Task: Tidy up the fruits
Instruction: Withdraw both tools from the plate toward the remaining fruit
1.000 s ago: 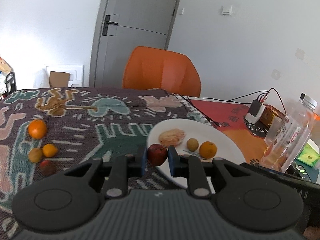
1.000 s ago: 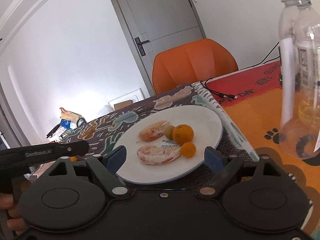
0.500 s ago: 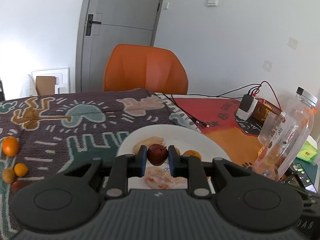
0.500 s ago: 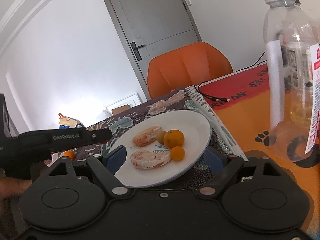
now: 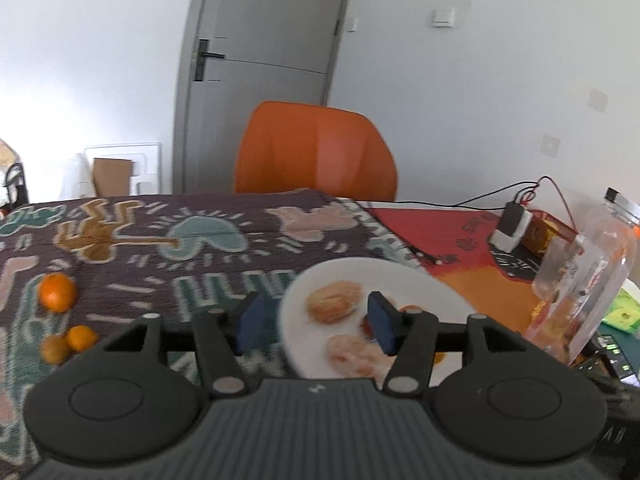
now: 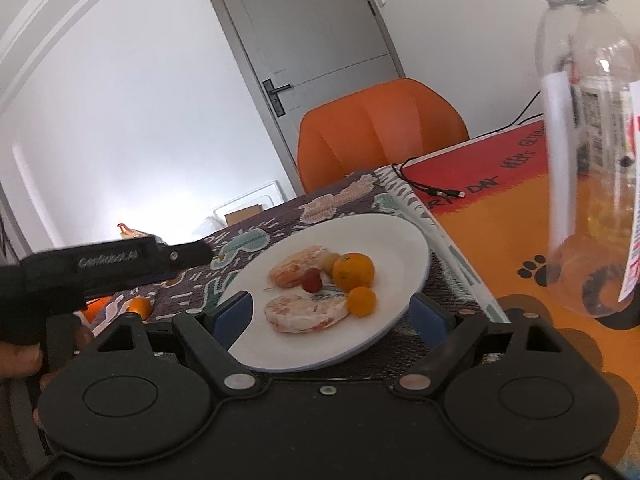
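Round glossy plate [image 6: 404,236], knobbly peeled citrus [image 6: 304,314]

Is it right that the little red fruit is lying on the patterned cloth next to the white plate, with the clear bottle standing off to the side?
Not quite. The little red fruit lies on the white plate itself, among the peeled pieces and the oranges, not on the patterned cloth. The right wrist view shows it plainly. The clear bottle does stand off to the side.

left gripper [image 5: 316,322] jaws opening, let go of red fruit [image 6: 311,280], which now lies on plate [image 6: 404,240] among other fruit
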### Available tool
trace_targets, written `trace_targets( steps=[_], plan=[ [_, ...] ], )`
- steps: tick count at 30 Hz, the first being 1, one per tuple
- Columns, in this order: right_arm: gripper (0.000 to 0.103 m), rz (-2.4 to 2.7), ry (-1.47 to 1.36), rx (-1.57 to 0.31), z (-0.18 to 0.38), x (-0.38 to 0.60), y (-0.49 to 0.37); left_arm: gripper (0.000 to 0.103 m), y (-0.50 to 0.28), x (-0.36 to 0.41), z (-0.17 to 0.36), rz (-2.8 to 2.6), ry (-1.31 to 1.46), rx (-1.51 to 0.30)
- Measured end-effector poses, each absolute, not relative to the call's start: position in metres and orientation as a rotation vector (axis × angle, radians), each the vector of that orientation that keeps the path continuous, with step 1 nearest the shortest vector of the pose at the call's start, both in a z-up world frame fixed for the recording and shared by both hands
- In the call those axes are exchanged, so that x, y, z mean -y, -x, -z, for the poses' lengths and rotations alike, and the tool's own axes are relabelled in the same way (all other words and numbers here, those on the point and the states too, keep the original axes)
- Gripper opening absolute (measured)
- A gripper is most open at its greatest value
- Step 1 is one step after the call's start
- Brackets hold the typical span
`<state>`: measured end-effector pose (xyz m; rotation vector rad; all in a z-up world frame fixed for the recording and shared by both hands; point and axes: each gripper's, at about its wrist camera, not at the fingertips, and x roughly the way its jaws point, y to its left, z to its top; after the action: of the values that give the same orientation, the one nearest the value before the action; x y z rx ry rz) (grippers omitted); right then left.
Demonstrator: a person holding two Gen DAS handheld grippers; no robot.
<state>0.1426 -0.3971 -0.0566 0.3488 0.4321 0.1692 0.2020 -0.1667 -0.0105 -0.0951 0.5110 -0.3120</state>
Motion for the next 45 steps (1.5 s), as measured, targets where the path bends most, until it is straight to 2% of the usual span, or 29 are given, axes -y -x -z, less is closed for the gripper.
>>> trace_targets(
  steps=[1,6,12,20,29,45],
  plan=[
    [0.086,-0.174,-0.346,-0.433,0.056,0.395,-0.143,0.060,-0.200,0.161,0.011,0.296,0.093,-0.512],
    [0.086,-0.191,-0.333,-0.444,0.055,0.381,-0.146,0.084,-0.185,0.125,0.012,0.210,0.102,-0.506],
    [0.088,-0.214,-0.309,-0.452,0.051,0.362,-0.149,0.089,-0.172,0.087,0.012,0.132,0.120,-0.507],
    [0.099,-0.254,-0.273,-0.449,0.045,0.336,-0.147,0.090,-0.158,0.050,0.013,0.078,0.142,-0.491],
    [0.099,-0.308,-0.242,-0.463,0.044,0.310,-0.153,0.089,-0.150,0.020,0.026,0.039,0.168,-0.497],
    [0.092,-0.430,-0.166,-0.498,0.046,0.255,-0.171,0.074,-0.151,-0.013,0.039,-0.008,0.191,-0.505]
  ],
)
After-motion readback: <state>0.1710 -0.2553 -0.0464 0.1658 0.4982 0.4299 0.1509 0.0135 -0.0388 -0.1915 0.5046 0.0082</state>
